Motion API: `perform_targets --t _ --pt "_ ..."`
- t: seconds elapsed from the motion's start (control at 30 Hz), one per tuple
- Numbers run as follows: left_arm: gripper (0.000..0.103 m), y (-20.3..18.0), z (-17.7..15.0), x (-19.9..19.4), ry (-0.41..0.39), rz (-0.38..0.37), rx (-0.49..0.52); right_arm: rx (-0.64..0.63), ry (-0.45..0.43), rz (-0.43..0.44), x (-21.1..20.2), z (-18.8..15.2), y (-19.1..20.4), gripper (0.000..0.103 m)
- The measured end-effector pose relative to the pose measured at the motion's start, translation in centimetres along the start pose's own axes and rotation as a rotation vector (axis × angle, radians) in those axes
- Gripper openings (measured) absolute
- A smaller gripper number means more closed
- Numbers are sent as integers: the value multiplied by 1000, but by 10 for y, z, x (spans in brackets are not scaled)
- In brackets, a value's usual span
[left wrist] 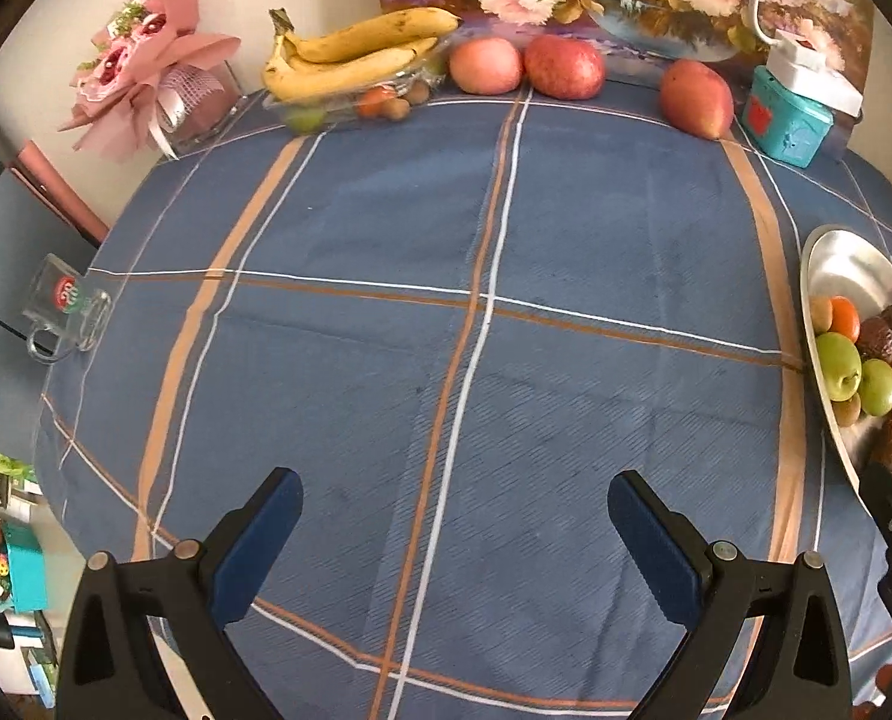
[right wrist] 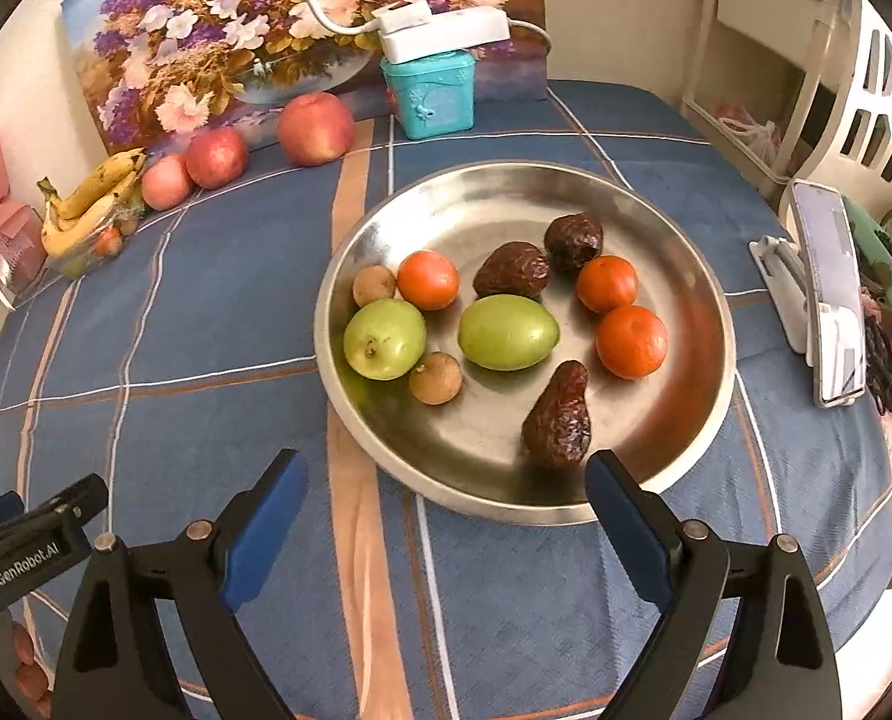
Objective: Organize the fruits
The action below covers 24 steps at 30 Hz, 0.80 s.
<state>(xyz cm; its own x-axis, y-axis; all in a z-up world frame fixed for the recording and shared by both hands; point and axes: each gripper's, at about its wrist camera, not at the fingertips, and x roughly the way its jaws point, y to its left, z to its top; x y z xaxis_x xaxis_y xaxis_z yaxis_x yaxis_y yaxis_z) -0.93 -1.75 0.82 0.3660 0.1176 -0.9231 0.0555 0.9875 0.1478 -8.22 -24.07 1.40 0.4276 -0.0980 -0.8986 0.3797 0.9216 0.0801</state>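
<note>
Right wrist view: our right gripper [right wrist: 446, 510] hangs wide open and empty at the near rim of the metal plate [right wrist: 706, 276], which holds the oranges [right wrist: 630, 341], green fruits [right wrist: 507, 332] and dates [right wrist: 556, 417]. Our left gripper [left wrist: 454, 525], left of the plate, is also spread and empty over the tablecloth [left wrist: 356, 210].

"GenRobot.AI" is printed in white on the black body of the left gripper [right wrist: 26, 558], seen at the lower left of the right wrist view. A glass mug [left wrist: 65, 312] at the table's left edge carries a round red and green emblem; its lettering cannot be read.
</note>
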Motion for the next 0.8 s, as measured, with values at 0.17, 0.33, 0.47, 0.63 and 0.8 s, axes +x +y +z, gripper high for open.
perform_targets --t 0.17,0.33,0.47,0.63,0.8 --pt "103 4 -1 -4 -13 -9 -3 -17 8 3 1 0 3 94" --pt "103 4 -1 -3 -6 -14 5 -31 13 -9 1 1 5 94" --pt "103 3 -1 -2 -7 -25 18 -39 14 -25 -1 1 7 94" --pt "103 3 -1 -5 -11 -72 11 -41 -10 -37 -8 2 7 94" --pt "103 1 1 -9 -38 -66 26 -33 -15 -48 -10 3 5 94"
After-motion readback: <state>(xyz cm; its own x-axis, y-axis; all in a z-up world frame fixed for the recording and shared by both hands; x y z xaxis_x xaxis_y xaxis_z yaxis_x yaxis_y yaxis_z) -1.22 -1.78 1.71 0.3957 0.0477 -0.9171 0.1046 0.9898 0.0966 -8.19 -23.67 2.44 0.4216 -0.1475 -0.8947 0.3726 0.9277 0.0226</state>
